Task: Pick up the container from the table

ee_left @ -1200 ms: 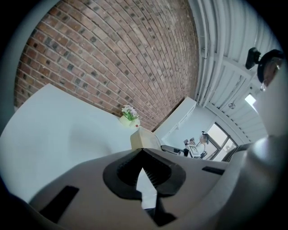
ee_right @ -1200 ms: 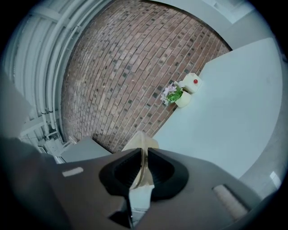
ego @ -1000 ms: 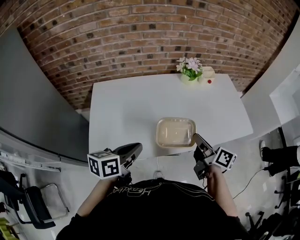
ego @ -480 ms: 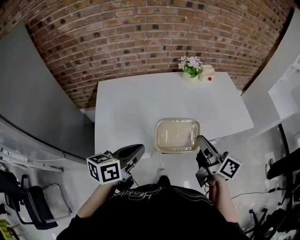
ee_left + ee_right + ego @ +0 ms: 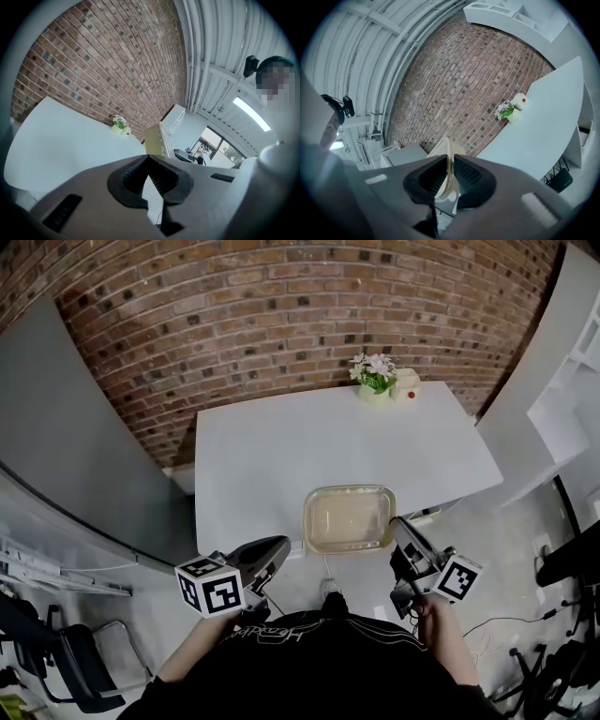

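Note:
A clear, shallow rectangular container hangs over the front edge of the white table, seen from above in the head view. My right gripper is shut on its right rim. In the right gripper view the container's rim runs edge-on between the ribbed pads of the right gripper, against the brick wall. My left gripper is below the table's front edge, left of the container and apart from it. In the left gripper view the tips of the left gripper meet with nothing between them.
A small pot of flowers and a white object with a red dot stand at the table's far edge by the brick wall. A grey partition runs along the left. A chair is at lower left.
The container has come nearer the table's front edge with the right gripper still shut on its rim. Both grippers have moved a little; the left one stays shut and empty.

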Action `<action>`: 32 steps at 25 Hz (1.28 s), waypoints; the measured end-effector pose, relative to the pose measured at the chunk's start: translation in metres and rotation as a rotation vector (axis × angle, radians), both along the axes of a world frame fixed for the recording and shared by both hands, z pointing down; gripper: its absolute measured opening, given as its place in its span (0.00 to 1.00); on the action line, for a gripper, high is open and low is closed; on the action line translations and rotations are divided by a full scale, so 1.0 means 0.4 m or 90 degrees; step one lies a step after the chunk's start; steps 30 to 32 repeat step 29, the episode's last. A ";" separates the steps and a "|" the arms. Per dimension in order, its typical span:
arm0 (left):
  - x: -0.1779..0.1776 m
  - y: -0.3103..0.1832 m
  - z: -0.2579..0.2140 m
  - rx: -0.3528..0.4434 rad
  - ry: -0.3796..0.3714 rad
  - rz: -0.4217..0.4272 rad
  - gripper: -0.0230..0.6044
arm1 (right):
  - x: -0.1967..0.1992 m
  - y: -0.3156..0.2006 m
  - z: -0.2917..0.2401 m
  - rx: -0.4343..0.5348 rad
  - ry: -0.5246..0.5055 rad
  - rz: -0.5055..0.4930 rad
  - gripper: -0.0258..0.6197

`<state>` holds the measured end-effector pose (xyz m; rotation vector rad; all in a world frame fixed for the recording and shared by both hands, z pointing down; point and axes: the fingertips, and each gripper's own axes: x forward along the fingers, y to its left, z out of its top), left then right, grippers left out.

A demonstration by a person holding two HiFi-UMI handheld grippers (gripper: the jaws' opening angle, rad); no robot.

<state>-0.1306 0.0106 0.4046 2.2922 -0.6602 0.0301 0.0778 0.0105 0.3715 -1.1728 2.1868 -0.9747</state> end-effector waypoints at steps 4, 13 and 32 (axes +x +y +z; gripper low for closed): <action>-0.009 0.018 -0.008 0.009 -0.004 0.004 0.04 | -0.002 0.021 -0.004 -0.003 -0.001 0.013 0.12; -0.042 0.029 -0.004 0.009 -0.003 -0.002 0.04 | -0.030 0.029 0.000 -0.005 0.013 0.011 0.12; -0.081 0.050 0.005 0.003 0.007 -0.024 0.04 | -0.070 0.047 0.003 -0.011 0.011 -0.005 0.12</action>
